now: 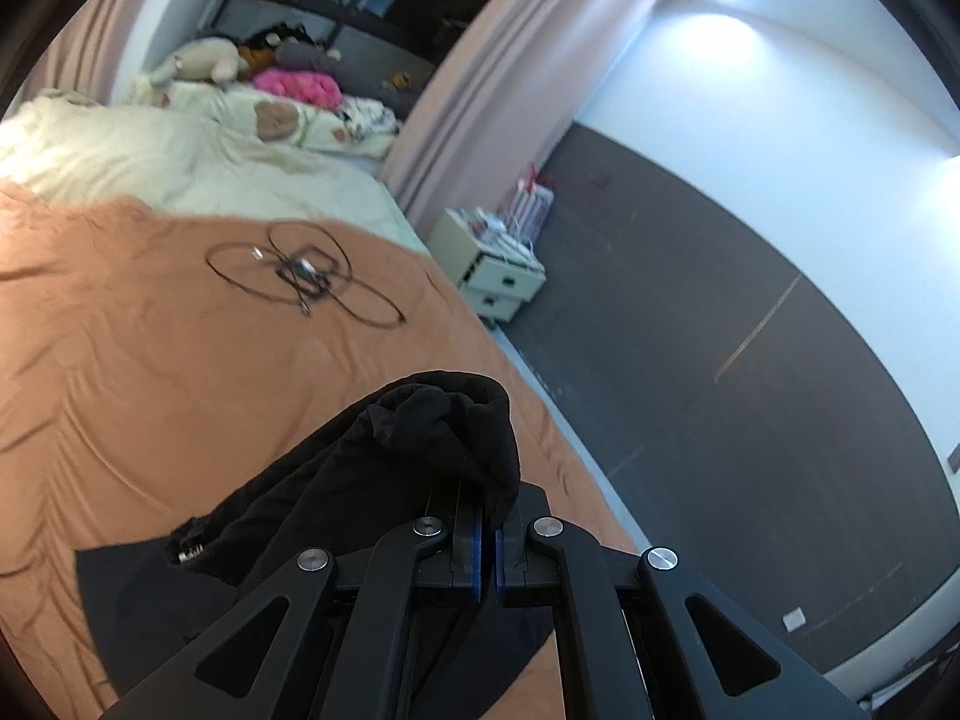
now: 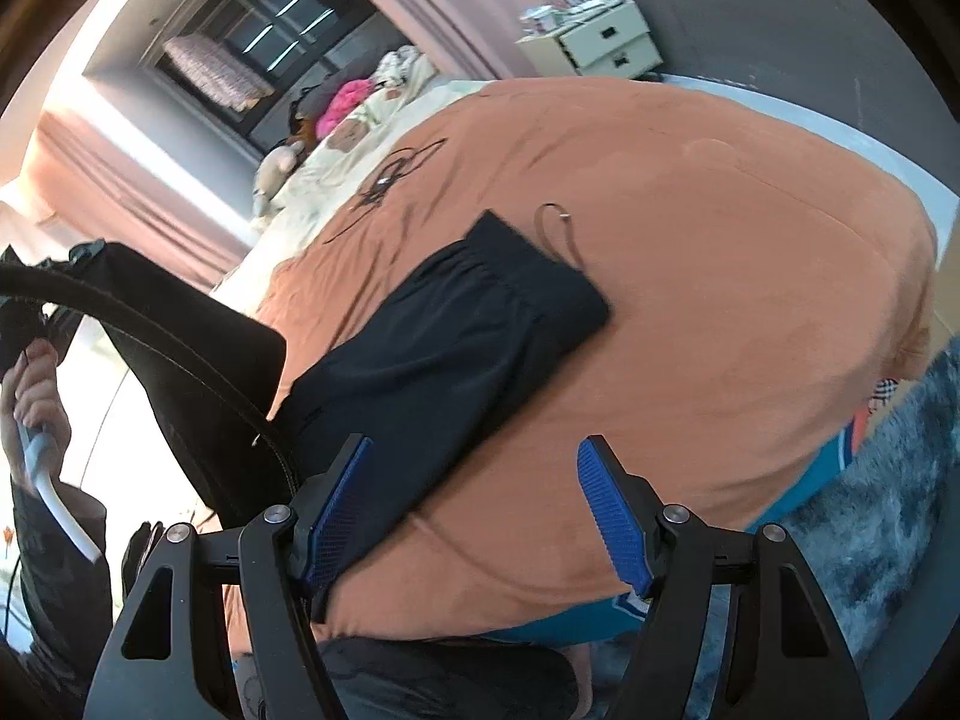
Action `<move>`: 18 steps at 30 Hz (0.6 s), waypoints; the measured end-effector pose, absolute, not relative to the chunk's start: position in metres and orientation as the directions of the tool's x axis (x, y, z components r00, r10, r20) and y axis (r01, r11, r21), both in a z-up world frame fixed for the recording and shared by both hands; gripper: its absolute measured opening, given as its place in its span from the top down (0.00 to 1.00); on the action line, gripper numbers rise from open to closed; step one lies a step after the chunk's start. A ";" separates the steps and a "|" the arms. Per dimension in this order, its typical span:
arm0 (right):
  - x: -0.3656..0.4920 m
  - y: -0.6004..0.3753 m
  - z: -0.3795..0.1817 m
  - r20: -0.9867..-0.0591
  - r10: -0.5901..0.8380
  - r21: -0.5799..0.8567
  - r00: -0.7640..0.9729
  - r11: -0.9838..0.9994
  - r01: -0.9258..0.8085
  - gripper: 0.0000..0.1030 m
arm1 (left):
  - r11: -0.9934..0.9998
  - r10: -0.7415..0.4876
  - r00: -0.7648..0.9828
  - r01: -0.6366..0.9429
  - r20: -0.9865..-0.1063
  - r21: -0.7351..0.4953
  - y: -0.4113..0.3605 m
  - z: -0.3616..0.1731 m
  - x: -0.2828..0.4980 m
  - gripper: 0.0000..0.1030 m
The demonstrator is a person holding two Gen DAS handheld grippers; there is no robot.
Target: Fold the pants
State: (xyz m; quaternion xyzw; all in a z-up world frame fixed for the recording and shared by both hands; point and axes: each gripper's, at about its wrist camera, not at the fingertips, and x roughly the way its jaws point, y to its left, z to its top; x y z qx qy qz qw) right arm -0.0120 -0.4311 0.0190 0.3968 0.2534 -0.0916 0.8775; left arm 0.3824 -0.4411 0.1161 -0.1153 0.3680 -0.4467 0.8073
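Left gripper (image 1: 487,540) clamped on a bunched end of the black pants (image 2: 444,336), lifted above the orange bedspread (image 2: 720,300). Right gripper (image 2: 474,510) jaws apart, empty, over the bedspread's near edge. Waistband end flat, mid-bed.

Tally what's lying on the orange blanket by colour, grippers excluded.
Black: 2, the pants and the tangled cable.
Brown: 1, a thin cord beside the waistband.
Total: 3.
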 end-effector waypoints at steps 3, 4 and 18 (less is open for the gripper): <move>-0.015 -0.435 0.016 -0.517 0.027 0.660 0.856 0.649 0.378 0.33 | 0.554 -0.813 0.282 0.644 -0.509 -0.528 -0.459 0.098 0.376 0.98; -0.014 -0.437 0.015 -0.519 0.024 0.662 0.855 0.644 0.384 0.33 | 0.545 -0.818 0.264 0.641 -0.511 -0.541 -0.467 0.092 0.376 0.98; -0.039 -0.438 0.002 -0.543 -0.029 0.665 0.839 0.596 0.451 0.33 | 0.467 -0.796 0.041 0.675 -0.604 -0.571 -0.570 0.010 0.319 0.98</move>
